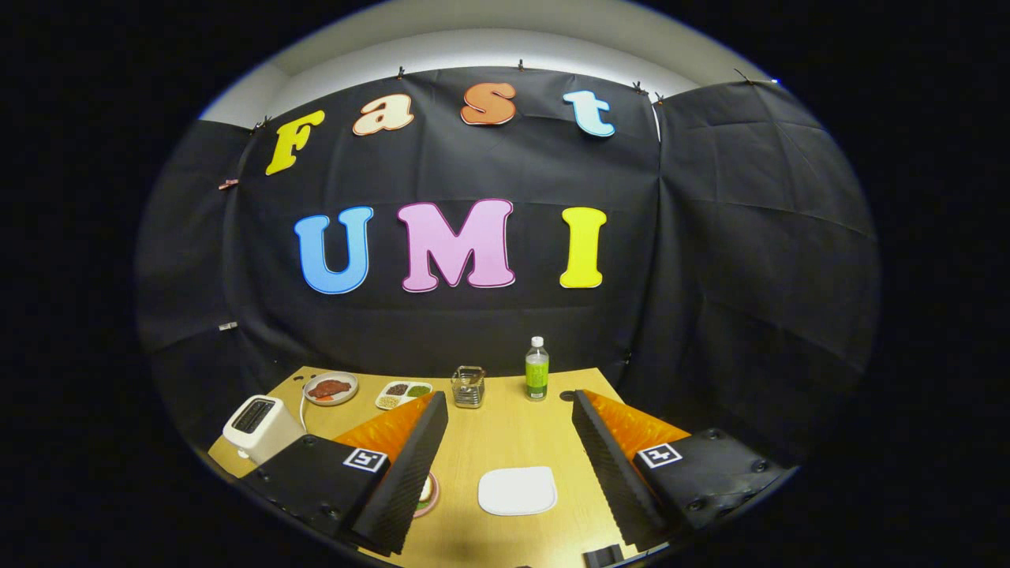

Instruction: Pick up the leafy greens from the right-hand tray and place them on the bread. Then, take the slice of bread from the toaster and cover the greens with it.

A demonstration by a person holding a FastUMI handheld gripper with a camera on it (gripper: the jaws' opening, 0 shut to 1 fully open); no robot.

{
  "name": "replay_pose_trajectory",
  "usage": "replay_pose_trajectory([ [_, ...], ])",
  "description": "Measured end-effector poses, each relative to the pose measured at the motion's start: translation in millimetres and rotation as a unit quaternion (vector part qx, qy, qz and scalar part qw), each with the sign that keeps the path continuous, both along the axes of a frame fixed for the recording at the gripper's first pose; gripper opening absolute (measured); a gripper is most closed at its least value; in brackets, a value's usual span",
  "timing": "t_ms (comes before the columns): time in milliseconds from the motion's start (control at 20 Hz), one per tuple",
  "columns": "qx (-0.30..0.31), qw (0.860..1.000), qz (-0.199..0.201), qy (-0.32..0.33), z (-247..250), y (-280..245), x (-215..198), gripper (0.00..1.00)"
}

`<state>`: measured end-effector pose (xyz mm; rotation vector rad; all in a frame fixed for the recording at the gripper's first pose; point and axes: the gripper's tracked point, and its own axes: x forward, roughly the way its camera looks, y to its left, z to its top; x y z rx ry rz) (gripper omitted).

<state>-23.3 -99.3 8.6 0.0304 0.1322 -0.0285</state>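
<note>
Gripper point(509, 398) held high and back from the table point(505, 442), fingers spread wide, gripping nothing; probably for an overview of the layout.

White tray point(517, 491) between the fingers, nothing visible on it. Pink-rimmed plate point(428, 495) just beside it, mostly hidden behind the left finger, something pale on it; bread or not, cannot tell.

Divided tray point(404, 394) beyond the fingertips: brown, green and pale fills. Green compartment point(418, 390) too small to confirm as leafy greens.

Toaster point(260, 426) far left, slot dark, slice not discernible. Meat plate point(331, 388) behind it.
</note>
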Motion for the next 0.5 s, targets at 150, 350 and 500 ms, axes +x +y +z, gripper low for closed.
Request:
replay_pose_trajectory([
  [150,0.004,1.0,0.013,0.024,-20.8,-17.2,12.0,0.99],
  [350,0.013,0.999,0.029,0.027,-27.7,-27.9,33.3,0.99],
  [500,0.015,0.999,0.032,0.025,-28.2,-29.2,39.6,0.99],
])
